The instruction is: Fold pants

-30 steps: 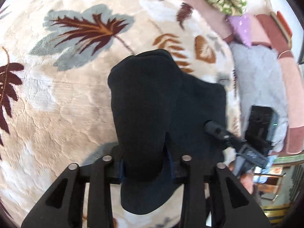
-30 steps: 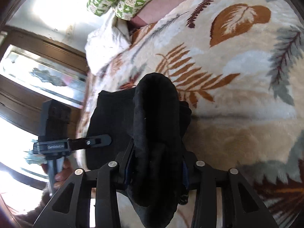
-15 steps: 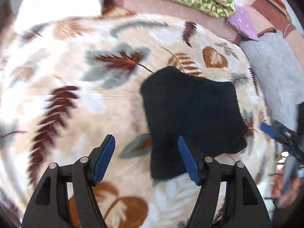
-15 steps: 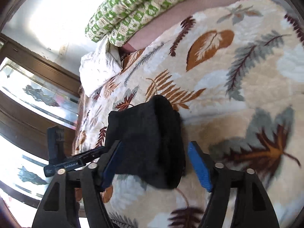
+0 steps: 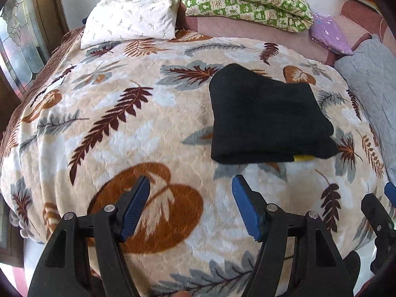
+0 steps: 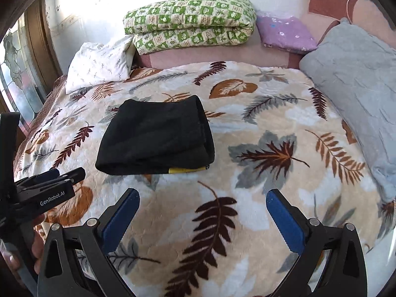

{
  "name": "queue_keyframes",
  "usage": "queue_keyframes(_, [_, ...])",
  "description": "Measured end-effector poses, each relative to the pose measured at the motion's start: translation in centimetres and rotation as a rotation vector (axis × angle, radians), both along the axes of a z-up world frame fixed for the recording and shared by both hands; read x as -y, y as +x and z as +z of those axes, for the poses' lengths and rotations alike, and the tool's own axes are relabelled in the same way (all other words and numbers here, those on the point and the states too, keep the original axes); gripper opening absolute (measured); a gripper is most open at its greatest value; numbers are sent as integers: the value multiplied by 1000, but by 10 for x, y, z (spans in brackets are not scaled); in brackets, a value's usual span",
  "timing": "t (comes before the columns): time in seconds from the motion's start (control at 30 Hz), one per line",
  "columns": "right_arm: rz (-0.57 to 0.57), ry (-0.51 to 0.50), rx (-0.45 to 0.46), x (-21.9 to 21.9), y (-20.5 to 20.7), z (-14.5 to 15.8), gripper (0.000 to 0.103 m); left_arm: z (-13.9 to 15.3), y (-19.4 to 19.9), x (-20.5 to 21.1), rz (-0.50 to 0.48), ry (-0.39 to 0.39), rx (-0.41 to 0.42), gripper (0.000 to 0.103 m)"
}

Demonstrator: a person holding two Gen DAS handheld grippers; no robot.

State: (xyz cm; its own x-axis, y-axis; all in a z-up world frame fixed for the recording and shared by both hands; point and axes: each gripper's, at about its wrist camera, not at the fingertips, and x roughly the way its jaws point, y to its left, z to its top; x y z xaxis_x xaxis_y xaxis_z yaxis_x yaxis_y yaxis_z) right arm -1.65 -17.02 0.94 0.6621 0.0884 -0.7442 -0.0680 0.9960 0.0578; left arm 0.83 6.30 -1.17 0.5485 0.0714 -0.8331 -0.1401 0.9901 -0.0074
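Both grippers are now sitting back from the pants (image 5: 267, 116), which a second ago were bunched between their blue pads and filling the lower part of each wrist view; the fabric is now lying on its own on the leaf-patterned blanket (image 5: 138, 128) that covers the bed. The left gripper (image 5: 190, 205) is standing with its jaws apart and nothing between them, having just been opening, and the right gripper (image 6: 201, 219) is spreading wider still, its jaws also having just been opening with only blanket showing in the gap. The pants are resting as a compact black bundle, folded over on itself in layers, with a thin yellow strip (image 6: 186, 170) peeking out along the near edge. In the left wrist view the bundle is lying ahead and to the right of the fingers; in the right wrist view it is lying ahead and to the left, near the other gripper at the frame's edge. Behind it, a white pillow (image 6: 99, 64) and a green checked quilt (image 6: 190, 22) are lying well apart from it. Judging by the tidy stacked shape and both grippers being clear of the cloth, the folding is looking finished or very nearly so.
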Motion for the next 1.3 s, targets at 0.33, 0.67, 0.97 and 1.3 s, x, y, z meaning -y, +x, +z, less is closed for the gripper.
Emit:
queue_keyframes(0.33, [-14, -15, 65, 4, -23, 7, 103, 2, -17, 0, 47, -40, 25, 69])
queue_keyframes(0.67, [-27, 1, 61, 9, -26, 5, 103, 7, -28, 11, 17, -14, 50, 69])
queue_keyframes(0.97, [-33, 0, 57, 9, -27, 3, 103, 11, -35, 15, 17, -4, 73, 69])
queue_keyframes(1.3, [-44, -6, 67, 11, -27, -1, 103, 9, -38, 13, 35, 44, 83, 69])
